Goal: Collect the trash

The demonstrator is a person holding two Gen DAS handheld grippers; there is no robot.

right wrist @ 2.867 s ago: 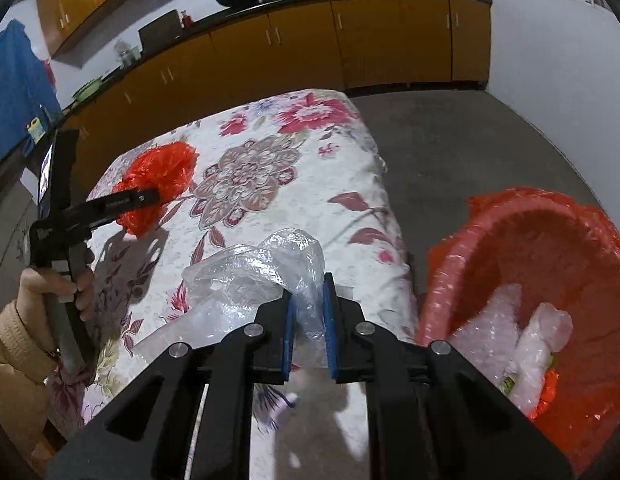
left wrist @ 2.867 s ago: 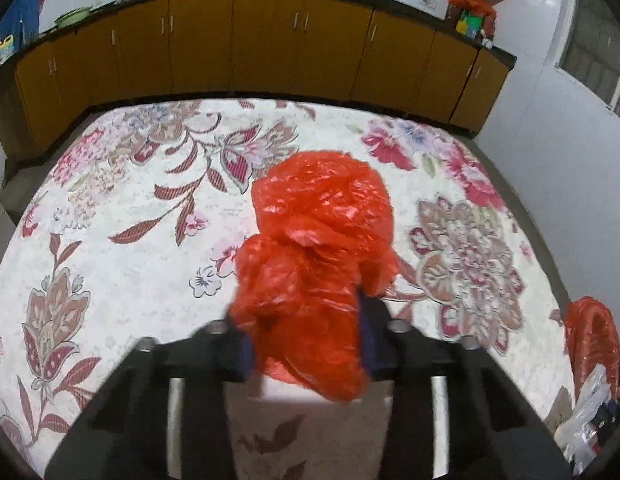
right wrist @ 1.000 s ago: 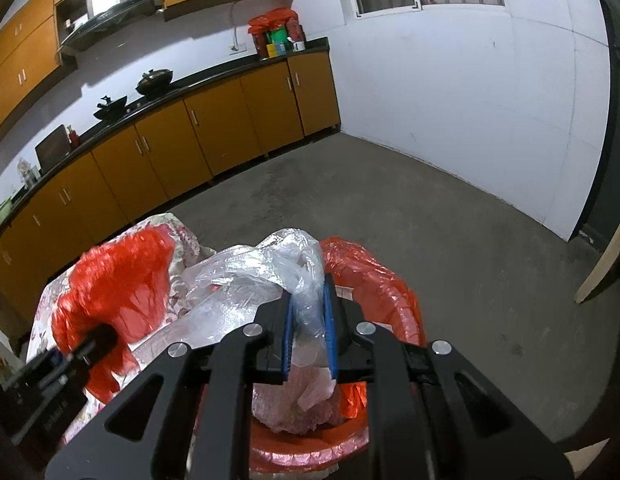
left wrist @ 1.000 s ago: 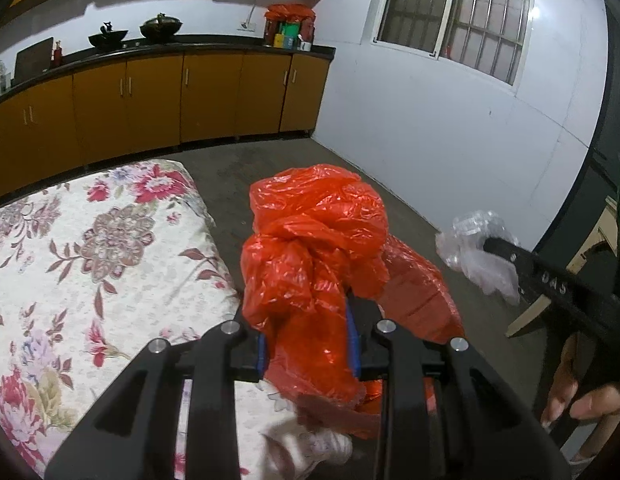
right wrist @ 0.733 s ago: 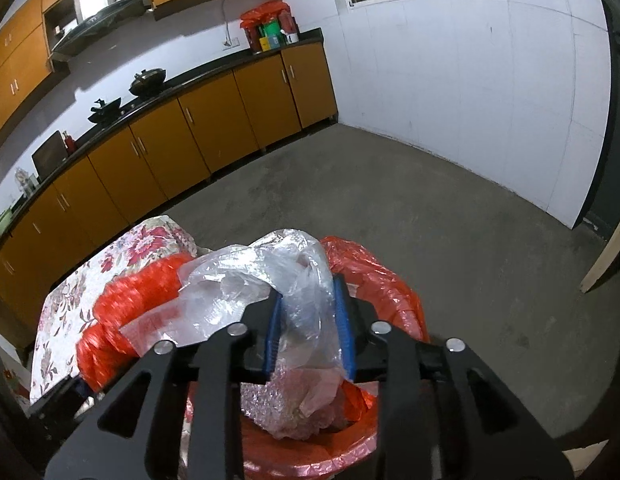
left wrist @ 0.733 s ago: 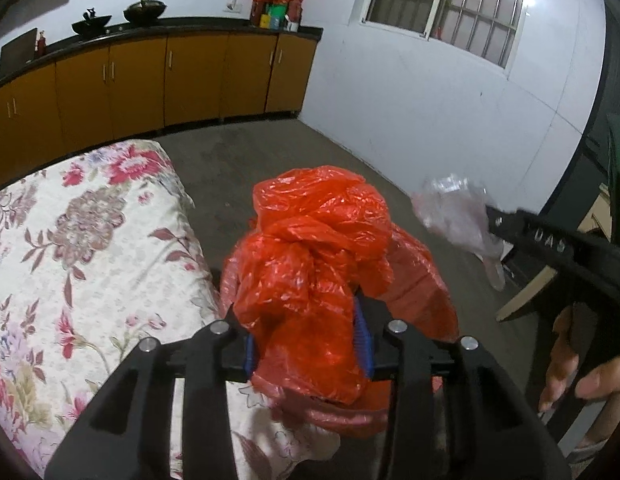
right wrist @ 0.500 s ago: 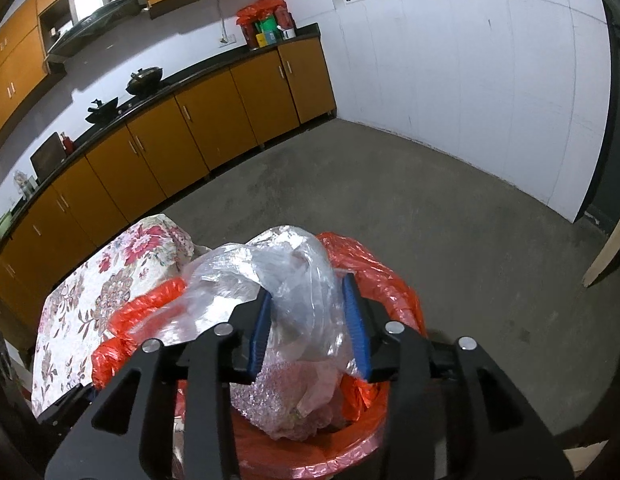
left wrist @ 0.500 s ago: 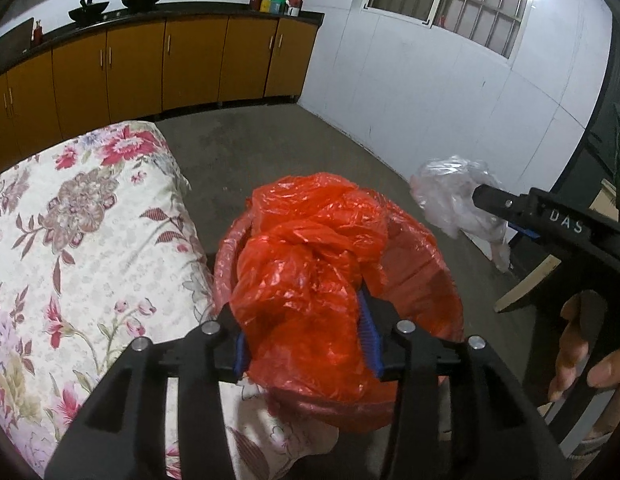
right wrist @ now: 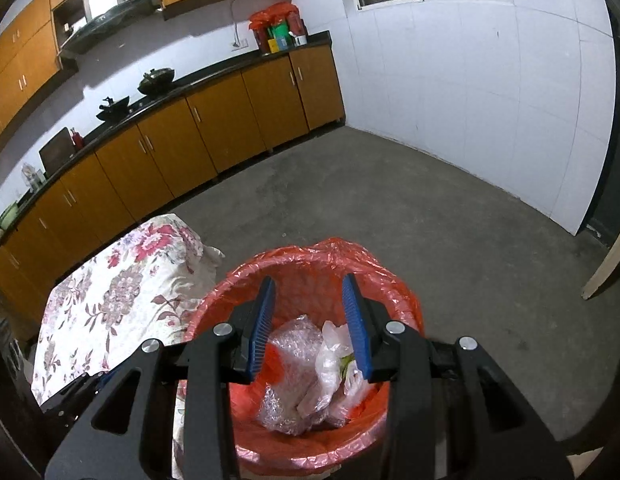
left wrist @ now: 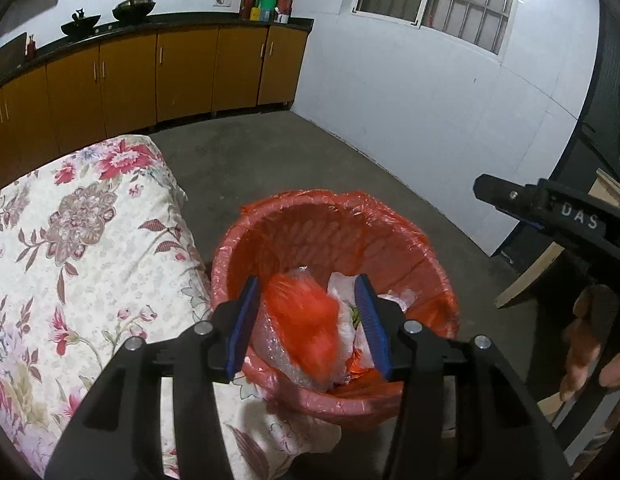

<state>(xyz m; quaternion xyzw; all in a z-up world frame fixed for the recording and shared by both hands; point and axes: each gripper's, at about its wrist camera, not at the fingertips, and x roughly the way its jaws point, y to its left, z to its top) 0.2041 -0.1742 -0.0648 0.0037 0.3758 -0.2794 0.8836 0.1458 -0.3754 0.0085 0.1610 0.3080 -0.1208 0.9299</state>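
A red bin lined with a red plastic bag [left wrist: 397, 236] stands on the floor beside the table; it also shows in the right wrist view [right wrist: 405, 300]. My left gripper [left wrist: 308, 322] is open above it, and a crumpled red plastic bag [left wrist: 302, 320], blurred, is between the jaws over the bin. My right gripper [right wrist: 308, 328] is open and empty over the bin; it also shows at the right in the left wrist view [left wrist: 549, 216]. Clear plastic bags [right wrist: 306, 364] lie inside the bin.
A table with a floral cloth [left wrist: 70, 248] stands left of the bin. Orange kitchen cabinets [right wrist: 214, 128] line the back wall. A white wall [left wrist: 429, 112] and a wooden frame [left wrist: 525, 276] are on the right. Grey floor [right wrist: 429, 216] lies beyond.
Both grippers opened over the bin. The red bag left the left jaws and is dropping in; the clear bag left the right jaws and lies in the bin.
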